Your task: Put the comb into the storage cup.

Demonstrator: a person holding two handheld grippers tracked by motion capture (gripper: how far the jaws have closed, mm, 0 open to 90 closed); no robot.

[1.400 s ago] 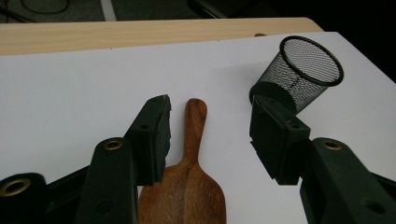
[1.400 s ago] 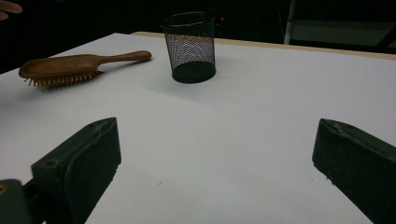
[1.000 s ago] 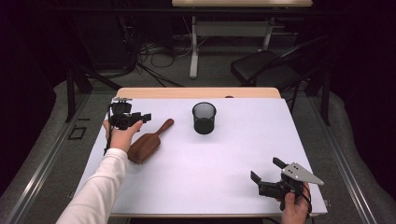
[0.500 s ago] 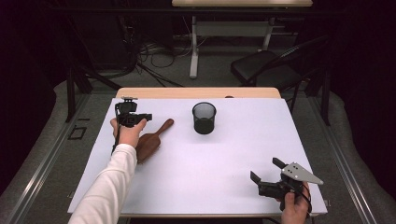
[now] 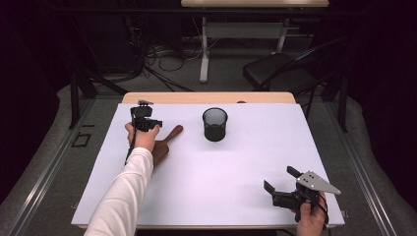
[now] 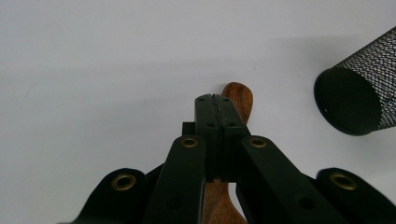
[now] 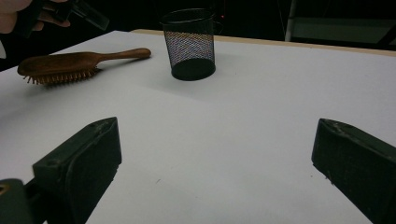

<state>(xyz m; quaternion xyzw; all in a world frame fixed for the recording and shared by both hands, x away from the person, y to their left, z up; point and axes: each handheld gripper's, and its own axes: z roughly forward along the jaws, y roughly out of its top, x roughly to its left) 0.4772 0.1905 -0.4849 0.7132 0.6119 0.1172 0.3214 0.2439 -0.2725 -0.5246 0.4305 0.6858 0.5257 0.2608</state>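
Note:
A wooden hairbrush [image 5: 167, 140] lies bristles down on the white table [image 5: 221, 172] at the left, its handle pointing at the black mesh cup [image 5: 215, 124]. My left gripper [image 5: 151, 123] hovers over the brush. In the left gripper view its jaws [image 6: 215, 100] have just been closing and now meet with nothing between them. The brush handle [image 6: 240, 95] shows beneath the tips, and the cup [image 6: 355, 93] is at the right. My right gripper [image 5: 280, 179] rests open near the front right edge, its jaws [image 7: 215, 154] wide apart over bare table. From there the brush [image 7: 60, 63] and the cup [image 7: 189, 44] show farther off.
A wooden strip [image 5: 206, 97] runs along the table's far edge. Beyond it stand a dark chair [image 5: 280, 73] and a desk frame [image 5: 204, 54], with cables on the floor. A white-sleeved forearm [image 5: 123, 196] crosses the table's left front.
The left hand has moved right and down over the brush, now covering the brush head. The right gripper has stayed in place.

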